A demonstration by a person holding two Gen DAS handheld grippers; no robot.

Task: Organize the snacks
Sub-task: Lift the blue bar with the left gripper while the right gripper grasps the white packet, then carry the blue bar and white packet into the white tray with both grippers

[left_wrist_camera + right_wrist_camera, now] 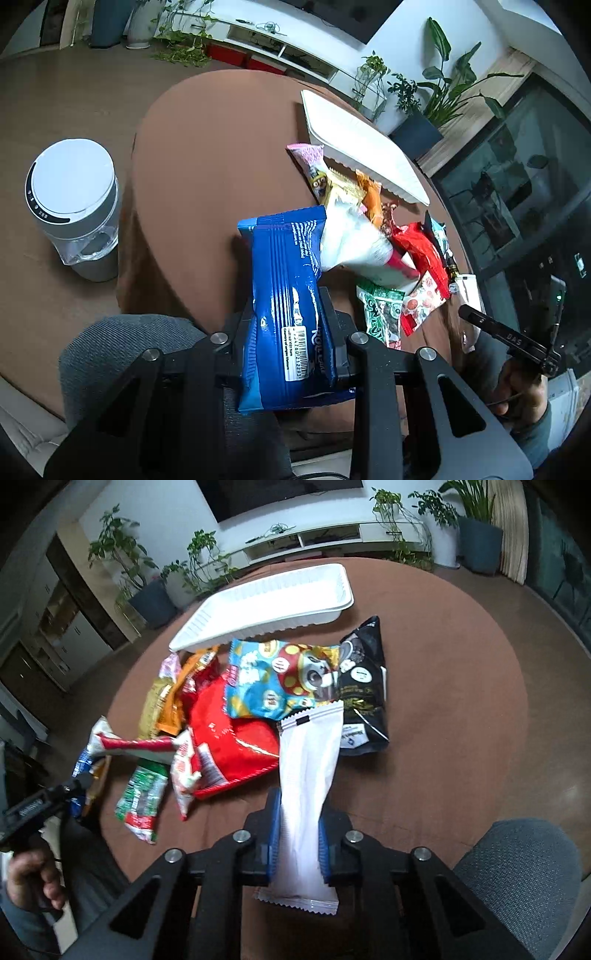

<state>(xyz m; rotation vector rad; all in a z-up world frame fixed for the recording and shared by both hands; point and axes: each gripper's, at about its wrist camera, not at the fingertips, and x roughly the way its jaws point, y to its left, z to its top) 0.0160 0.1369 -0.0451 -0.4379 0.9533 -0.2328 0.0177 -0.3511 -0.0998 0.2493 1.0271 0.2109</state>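
My left gripper (291,325) is shut on a blue snack packet (288,291) and holds it above the near edge of the round brown table (207,155). My right gripper (297,823) is shut on a long white snack packet (306,790), held above the table (443,686). A pile of several snack packets lies on the table: a red bag (229,738), a blue cartoon bag (273,679), a black bag (364,686), a green packet (142,797). A white tray (273,602) stands empty behind the pile; it also shows in the left wrist view (354,147).
A white lidded bin (74,203) stands on the floor left of the table. A grey chair back (122,354) is below my left gripper and also shows at lower right in the right wrist view (517,864). Potted plants (439,96) and a low white shelf (332,539) stand beyond the table.
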